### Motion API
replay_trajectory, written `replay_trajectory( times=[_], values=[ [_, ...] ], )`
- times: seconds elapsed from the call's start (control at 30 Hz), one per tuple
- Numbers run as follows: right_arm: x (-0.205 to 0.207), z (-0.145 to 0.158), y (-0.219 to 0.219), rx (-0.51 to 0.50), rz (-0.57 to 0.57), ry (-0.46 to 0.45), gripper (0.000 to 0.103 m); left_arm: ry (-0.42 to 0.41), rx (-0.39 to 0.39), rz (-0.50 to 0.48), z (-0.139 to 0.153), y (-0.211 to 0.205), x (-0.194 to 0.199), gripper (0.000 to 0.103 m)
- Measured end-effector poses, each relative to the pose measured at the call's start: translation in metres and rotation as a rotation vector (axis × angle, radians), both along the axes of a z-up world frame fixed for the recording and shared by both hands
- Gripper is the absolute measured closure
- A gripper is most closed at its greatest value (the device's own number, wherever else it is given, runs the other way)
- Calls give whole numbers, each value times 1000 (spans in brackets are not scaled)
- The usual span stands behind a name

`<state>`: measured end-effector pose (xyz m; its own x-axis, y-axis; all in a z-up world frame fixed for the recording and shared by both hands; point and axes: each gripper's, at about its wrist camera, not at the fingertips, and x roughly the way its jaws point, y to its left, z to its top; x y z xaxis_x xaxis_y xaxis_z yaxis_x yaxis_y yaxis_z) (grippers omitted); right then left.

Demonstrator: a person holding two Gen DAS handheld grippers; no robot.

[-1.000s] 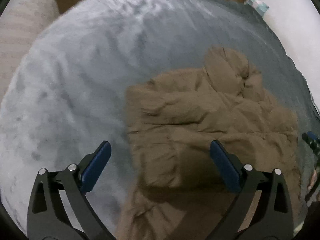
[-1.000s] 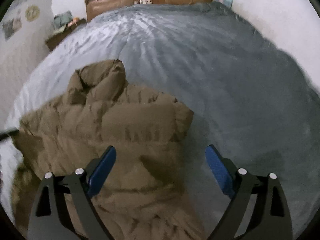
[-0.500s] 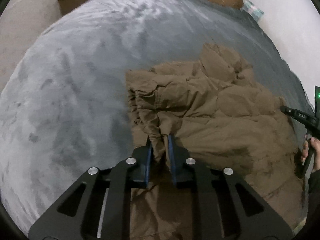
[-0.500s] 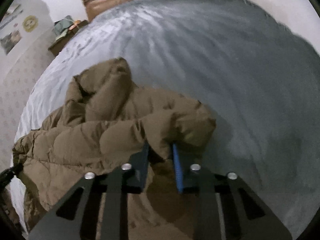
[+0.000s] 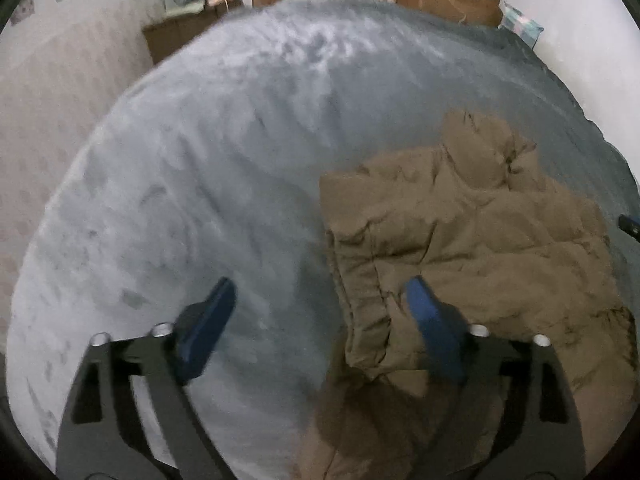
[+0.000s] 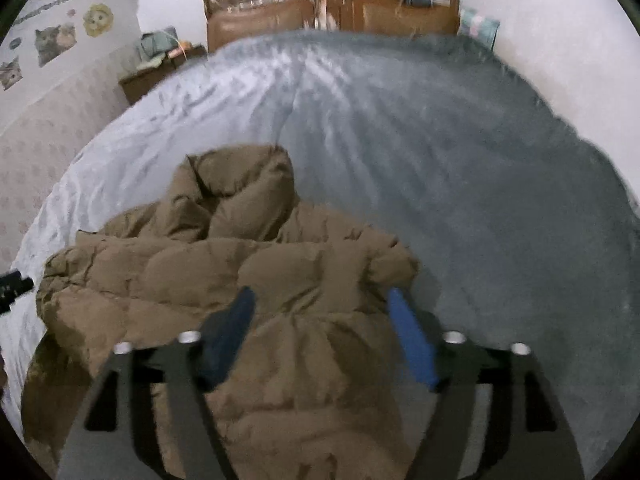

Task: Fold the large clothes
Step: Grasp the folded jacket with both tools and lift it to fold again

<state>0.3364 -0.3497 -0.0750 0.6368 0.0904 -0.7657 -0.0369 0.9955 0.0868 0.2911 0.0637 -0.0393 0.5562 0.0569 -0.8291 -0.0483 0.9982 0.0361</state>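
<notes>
A brown puffer jacket [image 5: 472, 248] lies folded on a grey bed cover [image 5: 224, 168], its hood toward the headboard. My left gripper [image 5: 320, 312] is open and empty above the jacket's left edge; its right finger is over the fabric, its left over the cover. In the right wrist view the jacket [image 6: 248, 272] fills the lower left. My right gripper [image 6: 320, 324] is open and empty above the jacket's right side, near its right corner.
A wooden headboard [image 6: 332, 4] stands at the far end of the bed [image 6: 460, 184]. A dark nightstand [image 5: 180, 36] with clutter stands left of it by a wallpapered wall. The other gripper's tip shows at the edges [image 5: 630, 224] [image 6: 12, 284].
Half a second ago both grippers were shut on folds of the jacket. Both have let go and opened, and pulled back a little; the jacket has settled on the bed.
</notes>
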Motion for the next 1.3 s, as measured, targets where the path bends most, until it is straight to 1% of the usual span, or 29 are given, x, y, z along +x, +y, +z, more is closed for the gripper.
replay_trajectory(
  times=[0.03, 0.13, 0.17, 0.2, 0.23, 0.27, 0.3, 0.37, 0.43, 0.5, 0.57, 0.6, 0.63, 0.67, 0.77, 0.87, 0.9, 0.93, 0.97, 1.07, 1.1, 1.17, 1.3],
  values=[
    [-8, 7, 1, -6, -3, -25, 21, -9, 2, -4, 5, -2, 1, 3],
    [-25, 25, 3, -1, -15, -84, 19, -45, 7, -45, 29, -7, -9, 3],
    [-31, 31, 4, -11, -48, -96, 13, -51, 3, -62, 40, -1, -22, 3],
    [-36, 34, 4, -28, -81, -108, 4, -51, -7, -73, 43, -8, -21, 3],
    [-44, 39, 6, -55, -121, -160, 2, -51, -12, -78, 46, -14, -22, 3],
    [-49, 41, 6, -66, -131, -184, 2, -53, -5, -72, 48, -17, -23, 3],
    [-50, 40, 7, -72, -132, -183, 2, -68, 10, -65, 51, -23, -23, 3],
    [-47, 34, 8, -67, -119, -142, 2, -107, 7, -67, 54, -30, -25, 3],
    [-45, 25, 10, -57, -90, -106, 2, -163, -24, -84, 59, -32, -31, 3],
    [-45, 18, 13, -32, -59, -86, 2, -184, -37, -92, 58, -37, -33, 3],
    [-44, 10, 16, -5, -22, -61, 2, -158, -17, -77, 51, -40, -30, 3],
    [-41, 5, 18, -22, -26, -42, 2, -139, -3, -66, 45, -42, -28, 3],
    [-39, 0, 20, -37, -33, -32, 2, -114, 13, -64, 39, -44, -25, 3],
    [-35, -7, 22, -40, -33, -19, 2, -55, 34, -83, 30, -48, -17, 3],
    [-26, -23, 28, -4, -12, 32, 2, 28, 18, -93, 12, -48, -2, 3],
    [-13, -37, 39, -63, 8, 53, 2, 71, 22, -91, -3, -51, 13, 3],
    [-6, -42, 41, -64, 19, 74, 2, 93, 21, -90, -11, -52, 20, 3],
    [-1, -46, 41, -50, 27, 91, 2, 109, 24, -82, -18, -52, 27, 3],
    [9, -55, 39, -18, 32, 133, 2, 121, 24, -79, -23, -52, 31, 3],
    [27, -77, 34, 15, 15, 210, 2, 175, 34, -70, -48, -50, 45, 3],
    [32, -86, 31, 32, 9, 237, 2, 187, 16, -73, -55, -48, 48, 3],
    [39, -98, 29, 62, 1, 283, 1, 192, 3, -74, -60, -46, 51, 3],
    [45, -107, 35, 24, 0, 307, 1, 221, 9, -80, -69, -47, 57, 3]
  ],
)
